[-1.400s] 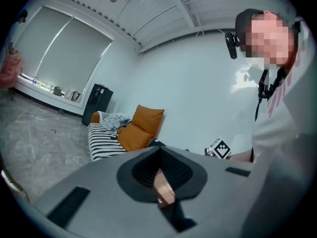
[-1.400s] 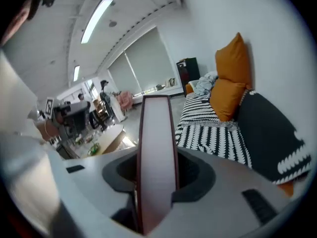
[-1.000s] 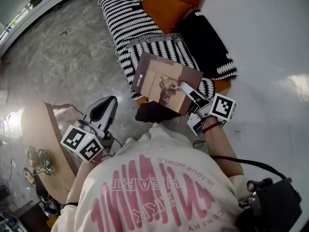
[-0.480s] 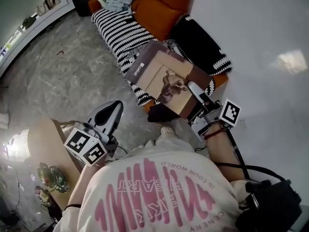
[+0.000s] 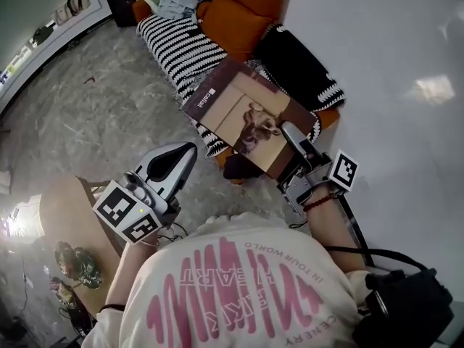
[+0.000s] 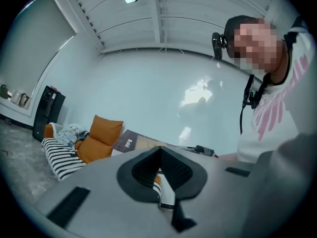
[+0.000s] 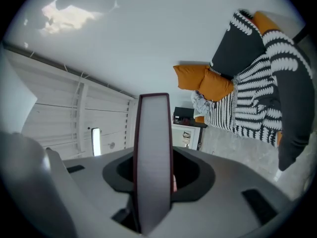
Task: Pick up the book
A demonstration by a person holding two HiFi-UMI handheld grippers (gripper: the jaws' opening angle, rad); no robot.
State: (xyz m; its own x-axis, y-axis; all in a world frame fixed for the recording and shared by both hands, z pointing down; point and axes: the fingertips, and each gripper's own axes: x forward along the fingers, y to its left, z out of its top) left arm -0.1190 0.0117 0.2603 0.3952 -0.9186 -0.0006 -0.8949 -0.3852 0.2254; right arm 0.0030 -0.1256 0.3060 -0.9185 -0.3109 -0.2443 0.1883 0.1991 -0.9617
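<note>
Here, the brown-covered picture book (image 5: 246, 114) is being held in the air over the black-and-white striped sofa throw (image 5: 177, 49). Its edge is being clamped tight by the right gripper (image 5: 293, 140). The left gripper (image 5: 177, 164) is being held nearby, closed on nothing.

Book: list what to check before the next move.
1. Right claw shut on the book: ok.
2. Grip near the book's middle: not ok, it holds one edge.
3. Left claw free to help: ok, shut on nothing, apart from the book.
4. The book clear of the striped sofa: cannot tell.
</note>
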